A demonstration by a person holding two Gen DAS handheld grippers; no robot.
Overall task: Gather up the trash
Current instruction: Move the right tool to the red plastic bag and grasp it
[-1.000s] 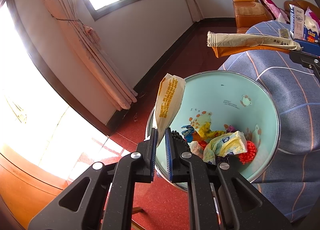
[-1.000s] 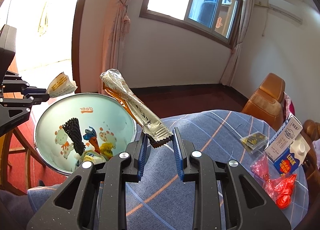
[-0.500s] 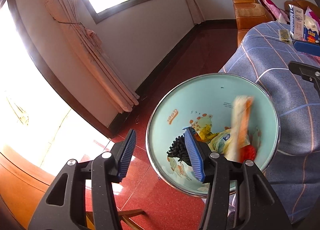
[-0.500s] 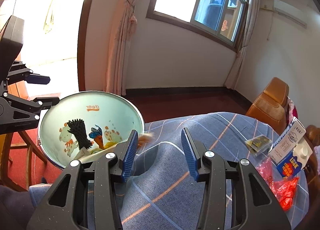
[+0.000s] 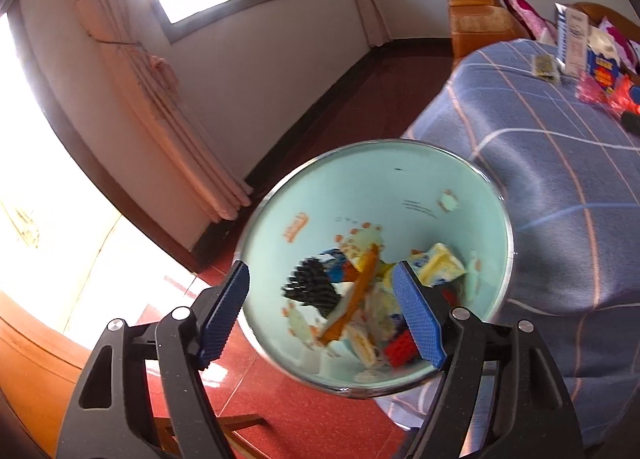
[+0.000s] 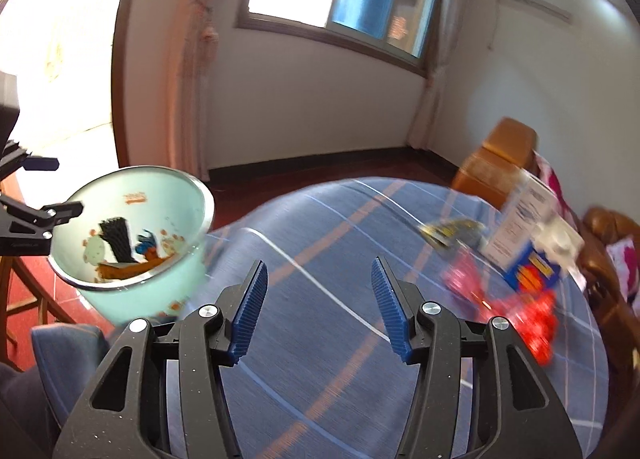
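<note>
- Over the bin [image 5: 472,195] I am holding my left tongs [image 5: 320,313], their blue pads spread wide and gripping nothing.
- Down inside the pale green bin I am seeing a heap of trash: a long orange wrapper [image 5: 354,299] lying tilted across the pile, a black ridged piece [image 5: 310,291] beside it, a yellow packet [image 5: 438,269] and something red [image 5: 402,347] near the bottom.
- Beside the bin, touching its far side, the surface under a blue checked cloth [image 5: 560,163] is carrying the trash not yet collected.
- Above that cloth I am holding my right tongs [image 6: 318,309], likewise wide apart and empty.
- At the far right of the surface I am looking at a white and blue milk carton [image 6: 528,231] standing upright, a crumpled red and pink bag [image 6: 516,311] just in front of it, and a small dark packet [image 6: 452,231] lying flat to its left; motion blur is smearing all three.
- Behind the surface an orange-brown armchair [image 6: 500,159] is standing near the wall.
- From the right view my left tongs are showing at the left edge, next to the bin's rim.
</note>
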